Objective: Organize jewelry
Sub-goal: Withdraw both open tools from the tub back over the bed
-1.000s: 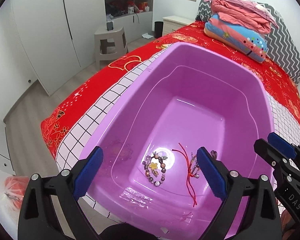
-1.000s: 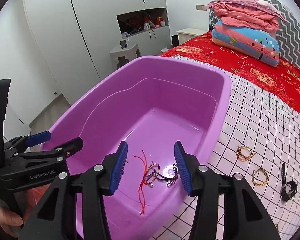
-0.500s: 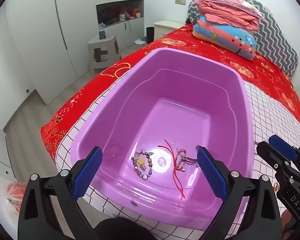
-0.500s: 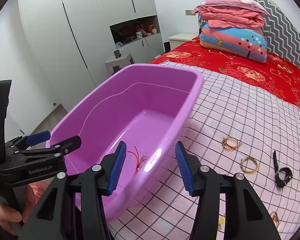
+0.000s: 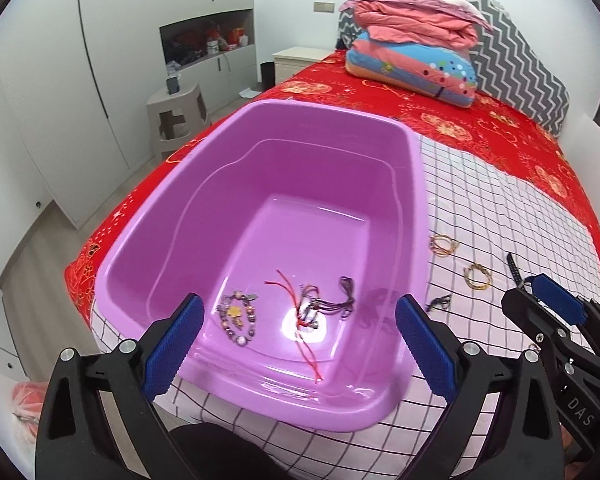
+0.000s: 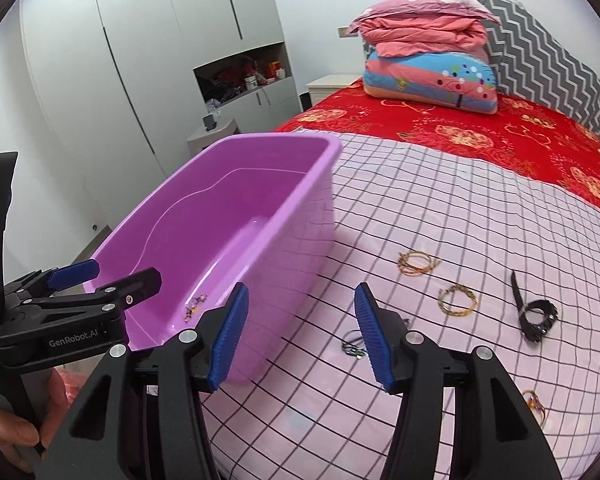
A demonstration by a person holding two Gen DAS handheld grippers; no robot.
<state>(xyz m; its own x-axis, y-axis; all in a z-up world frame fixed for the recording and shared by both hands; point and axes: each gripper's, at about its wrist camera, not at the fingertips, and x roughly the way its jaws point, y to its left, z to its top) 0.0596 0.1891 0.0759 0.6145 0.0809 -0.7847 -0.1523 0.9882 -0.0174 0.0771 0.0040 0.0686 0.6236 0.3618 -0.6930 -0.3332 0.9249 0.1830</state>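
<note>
Purple tub on bed holds beaded bracelet, red cord. Gold bangles, black watch right of tub. Left gripper, right gripper both spread wide, empty.

Purple tub walls off the left; checkered sheet beside it lies open.

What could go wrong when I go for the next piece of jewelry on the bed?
The small dark piece lies flat on the soft checked sheet, partly behind a finger of the open right tongs, so they may pinch fabric or miss it. The purple tub stands close beside it and could be bumped. The gold bracelets and black watch lie near each other, so a wide grab might drag a neighbor.
</note>
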